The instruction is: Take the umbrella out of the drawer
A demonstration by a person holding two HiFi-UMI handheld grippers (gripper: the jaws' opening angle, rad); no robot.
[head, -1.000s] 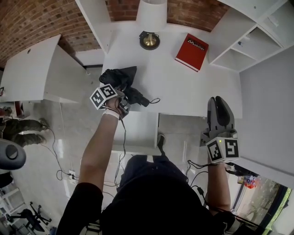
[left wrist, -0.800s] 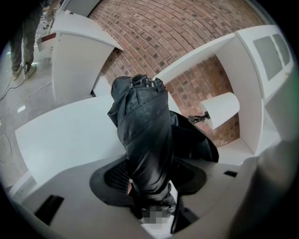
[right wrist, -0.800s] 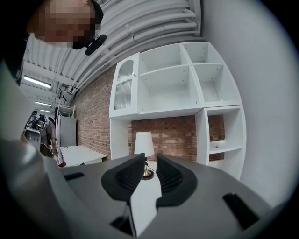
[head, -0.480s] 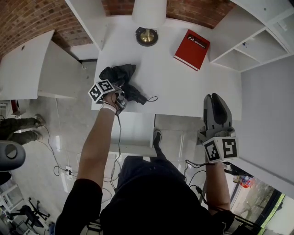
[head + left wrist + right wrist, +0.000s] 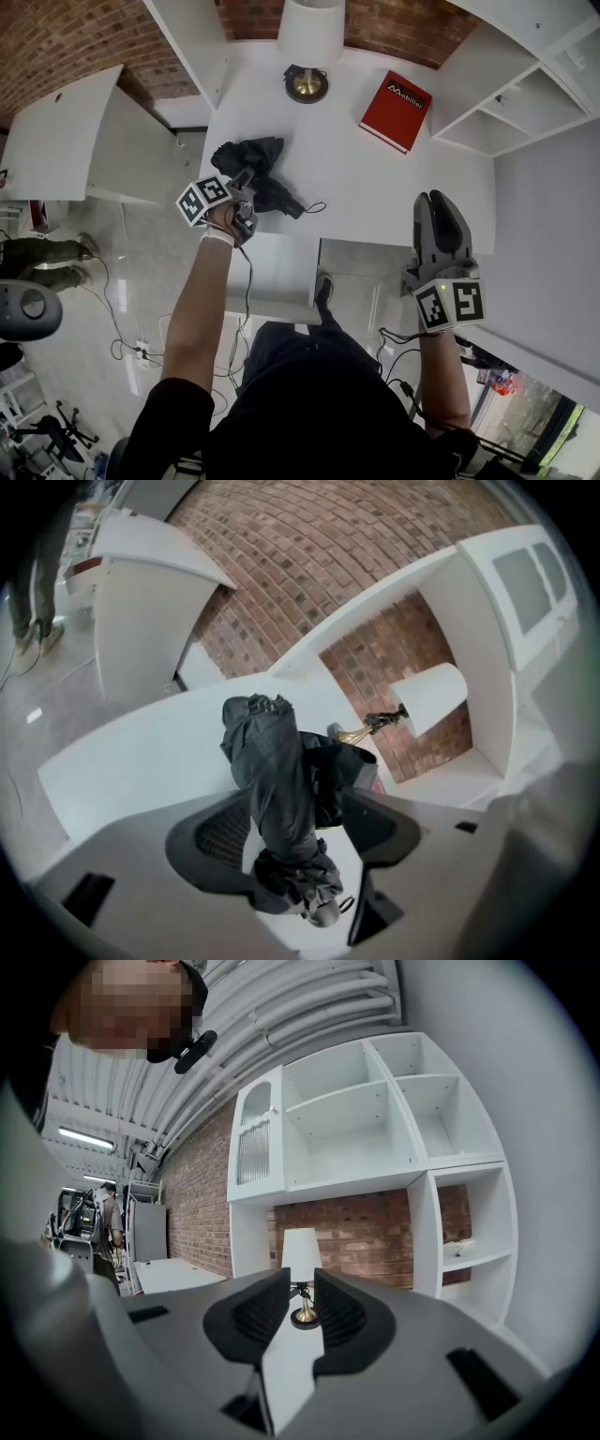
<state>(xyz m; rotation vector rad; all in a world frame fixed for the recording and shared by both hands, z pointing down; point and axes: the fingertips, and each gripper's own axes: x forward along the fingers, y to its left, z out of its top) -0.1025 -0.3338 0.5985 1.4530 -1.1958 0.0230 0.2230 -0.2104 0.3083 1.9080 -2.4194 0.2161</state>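
The black folded umbrella [image 5: 258, 167] lies on the white table [image 5: 375, 178] near its left end, its handle and wrist strap [image 5: 302, 206] pointing toward the near edge. My left gripper [image 5: 249, 187] sits over the umbrella's near part. In the left gripper view the umbrella [image 5: 272, 771] runs between the jaws of the left gripper [image 5: 300, 810]. Those jaws have just been opening and now stand wide, pads off the fabric. My right gripper [image 5: 441, 202] hovers off the table's near right edge. In the right gripper view, the right gripper [image 5: 302, 1290] shows a narrow gap holding nothing.
A brass-footed lamp [image 5: 307, 82] and a red book [image 5: 395, 98] sit at the table's far side. White shelving [image 5: 506, 84] stands to the right and a white cabinet [image 5: 66, 141] to the left. A person's legs [image 5: 37, 258] show on the floor at far left.
The left gripper's jaws have spread apart and let go of the umbrella, which stays on the table. The right gripper has barely shifted.
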